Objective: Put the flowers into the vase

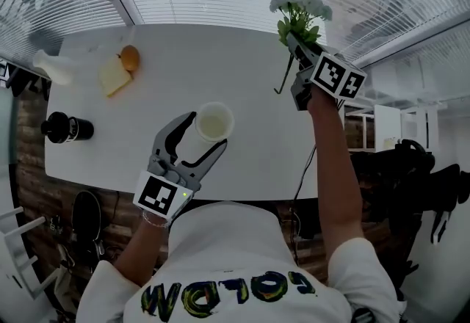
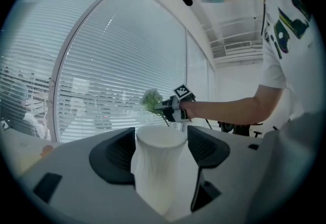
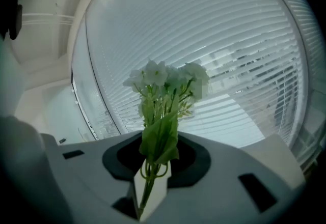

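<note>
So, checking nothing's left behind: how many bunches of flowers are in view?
1: the white-blossomed, green-stemmed bunch, clamped in the right gripper over the white table's far right corner; none else shows.

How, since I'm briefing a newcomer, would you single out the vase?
Start at the white table, then its near edge, where the left claw grips it. The vase is white, ribbed, open-topped and empty, unlike the black bottle at the table's left.
</note>
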Motion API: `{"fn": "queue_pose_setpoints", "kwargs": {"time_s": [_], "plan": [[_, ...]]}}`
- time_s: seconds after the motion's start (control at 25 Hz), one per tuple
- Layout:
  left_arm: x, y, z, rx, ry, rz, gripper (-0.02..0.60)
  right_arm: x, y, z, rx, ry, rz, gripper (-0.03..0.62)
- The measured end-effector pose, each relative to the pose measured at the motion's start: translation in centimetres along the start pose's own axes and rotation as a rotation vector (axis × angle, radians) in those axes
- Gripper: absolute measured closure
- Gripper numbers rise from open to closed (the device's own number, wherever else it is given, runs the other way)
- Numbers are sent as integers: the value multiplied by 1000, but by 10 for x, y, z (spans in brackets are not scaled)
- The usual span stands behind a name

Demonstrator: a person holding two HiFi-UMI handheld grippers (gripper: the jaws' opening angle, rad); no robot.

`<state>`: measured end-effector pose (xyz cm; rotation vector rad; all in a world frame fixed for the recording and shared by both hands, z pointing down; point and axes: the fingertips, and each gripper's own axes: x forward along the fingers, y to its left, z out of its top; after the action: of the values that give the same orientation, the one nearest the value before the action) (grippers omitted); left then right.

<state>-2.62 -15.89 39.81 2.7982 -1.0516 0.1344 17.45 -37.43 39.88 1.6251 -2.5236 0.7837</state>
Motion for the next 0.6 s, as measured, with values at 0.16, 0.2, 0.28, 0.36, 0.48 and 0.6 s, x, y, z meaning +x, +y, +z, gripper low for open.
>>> {"fn": "queue_pose_setpoints", "kwargs": {"time_s": [0.16, 0.2, 0.28, 0.36, 0.48, 0.6], "plan": [[-1, -2, 0, -8, 1, 3, 253, -11, 31, 20, -14, -54, 50, 488], [-1, -2, -1, -7, 3, 3, 253, -14, 37, 23, -17, -67, 59, 487], [-1, -4, -3, -5, 8, 1, 253, -18, 49, 28, -15, -87, 77, 487], [0, -3, -5, -2, 2, 1, 253, -21, 64, 33, -13, -109, 105, 487], [0, 0, -8, -4, -9, 7, 253, -24, 82, 40, -26, -135, 133, 487], [0, 1, -9, -7, -1, 5, 253, -27, 96, 44, -30, -152, 156, 487]]}}
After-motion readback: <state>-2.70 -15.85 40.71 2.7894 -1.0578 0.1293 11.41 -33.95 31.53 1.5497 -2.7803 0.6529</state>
